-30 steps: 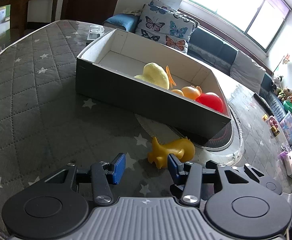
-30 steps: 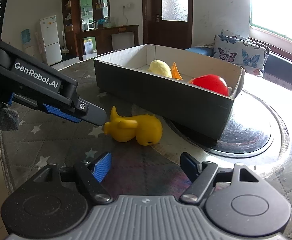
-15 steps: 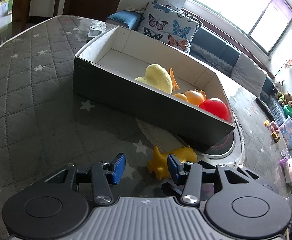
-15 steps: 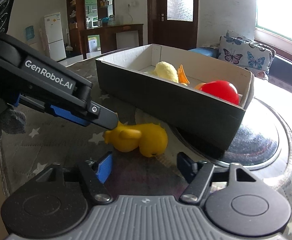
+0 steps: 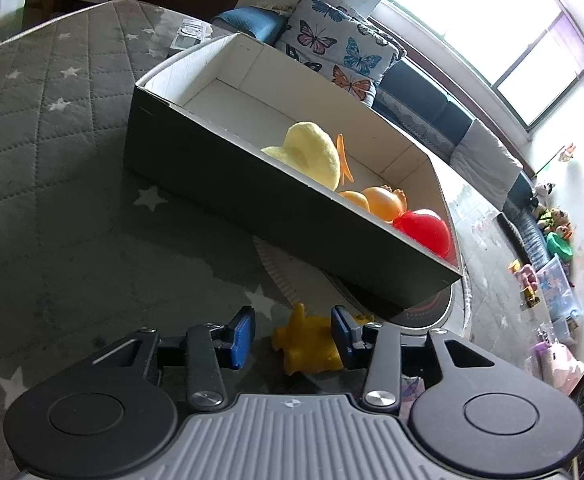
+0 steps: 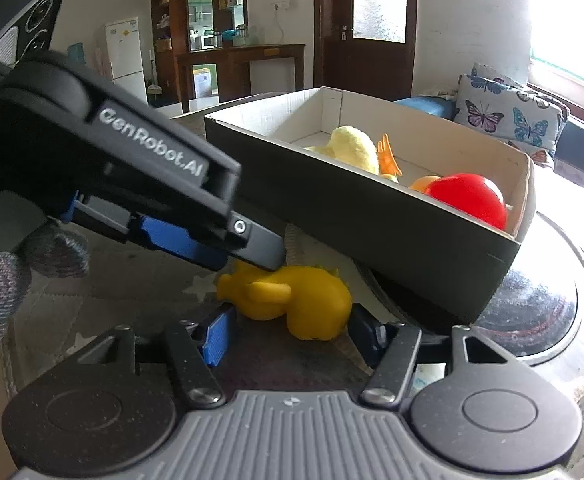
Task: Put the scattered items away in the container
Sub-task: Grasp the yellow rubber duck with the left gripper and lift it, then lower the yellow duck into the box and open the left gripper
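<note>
Yellow duck (image 5: pixel 307 342): lying on the quilted worktop (image 5: pixel 52 160) just beside the box (image 5: pixel 252 196). Left claw (image 5: pixel 293 334): open, fingers either side of it. Right claw (image 6: pixel 288 334): open, also flanking it.

"GenRobot.AI" in white on the left tool (image 6: pixel 252 258)

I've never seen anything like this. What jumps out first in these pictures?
The yellow rubber duck lying on its side on the starry grey table cover, just in front of the dark box, with both open grippers closing in: the left gripper and the right gripper each have it between their blue pads. Inside the box, a bright red ball sits beside a pale yellow plush toy.
</note>
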The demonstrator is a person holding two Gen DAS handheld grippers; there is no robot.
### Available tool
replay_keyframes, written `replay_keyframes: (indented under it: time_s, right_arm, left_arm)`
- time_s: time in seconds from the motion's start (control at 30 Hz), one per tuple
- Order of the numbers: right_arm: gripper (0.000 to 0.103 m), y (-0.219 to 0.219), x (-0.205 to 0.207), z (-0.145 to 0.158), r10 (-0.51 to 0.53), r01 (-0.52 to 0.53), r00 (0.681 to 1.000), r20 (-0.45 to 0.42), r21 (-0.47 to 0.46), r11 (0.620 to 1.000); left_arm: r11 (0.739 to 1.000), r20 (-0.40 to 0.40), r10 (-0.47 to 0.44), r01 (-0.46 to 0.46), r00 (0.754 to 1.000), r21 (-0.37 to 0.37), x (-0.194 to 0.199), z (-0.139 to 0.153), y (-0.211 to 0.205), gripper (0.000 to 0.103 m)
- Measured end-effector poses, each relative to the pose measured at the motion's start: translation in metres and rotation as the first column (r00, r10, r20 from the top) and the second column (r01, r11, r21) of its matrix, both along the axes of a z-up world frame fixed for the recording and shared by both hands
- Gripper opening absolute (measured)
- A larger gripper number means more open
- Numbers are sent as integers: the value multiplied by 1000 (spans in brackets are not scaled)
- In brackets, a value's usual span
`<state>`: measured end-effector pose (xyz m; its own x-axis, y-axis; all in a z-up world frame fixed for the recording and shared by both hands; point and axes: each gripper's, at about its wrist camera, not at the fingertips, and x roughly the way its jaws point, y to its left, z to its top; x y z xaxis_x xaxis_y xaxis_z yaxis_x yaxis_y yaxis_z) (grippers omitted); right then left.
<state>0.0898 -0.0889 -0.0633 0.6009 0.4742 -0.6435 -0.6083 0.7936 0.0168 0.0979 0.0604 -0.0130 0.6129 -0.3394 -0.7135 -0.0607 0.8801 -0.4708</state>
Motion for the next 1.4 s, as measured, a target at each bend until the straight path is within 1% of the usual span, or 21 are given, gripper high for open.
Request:
replay_keyframes:
  time_s: [0.13, 0.17, 0.37, 0.43, 0.57, 0.7, 0.83, 0.97, 1.13, 1.27, 1.4]
  right_arm:
    - [62, 0, 0, 0, 2, -2, 1000, -2, 4, 1000]
    - [62, 0, 0, 0, 1, -1, 1000, -2, 6, 1000]
    - [62, 0, 1, 1, -19, 19, 1000, -2, 11, 1000]
    - [62, -1, -1, 4, -19, 19, 1000, 6, 17, 1000]
    - [62, -2, -5, 16, -26, 25, 999, 32, 28, 999]
    - [62, -3, -7, 36, -42, 37, 995, 88, 52, 998]
    - [62, 1, 4, 53, -57, 48, 987, 148, 63, 997]
    - [62, 9, 24, 62, -79, 67, 980, 180, 70, 995]
    - [62, 19, 51, 62, -108, 95, 978, 179, 78, 992]
    - [60, 26, 67, 55, -123, 113, 980, 159, 73, 991]
    - [60, 26, 72, 49, -122, 111, 983, 137, 82, 990]
  left_arm:
    - [999, 5, -5, 6, 1000, -46, 4, -3, 2, 33]
    - [998, 7, -7, 8, 1000, -57, 4, -3, 3, 28]
    - [998, 22, -8, 9, 1000, -60, 3, -1, 4, 17]
    - [998, 31, -8, 10, 999, -65, 1, 3, 4, 17]
    - [998, 75, -11, 15, 997, -59, -5, 19, 3, 17]
    - [998, 133, -13, 20, 991, -55, -4, 41, 4, 17]
    - [999, 191, -16, 24, 981, -41, 8, 61, 5, 17]
    - [1000, 228, -16, 20, 974, -19, 31, 73, 7, 17]
    - [1000, 232, -20, 22, 972, -8, 58, 72, 11, 17]
    - [1000, 219, -16, 20, 976, -16, 74, 63, 16, 17]
    - [1000, 206, -12, 17, 978, -22, 83, 53, 19, 17]
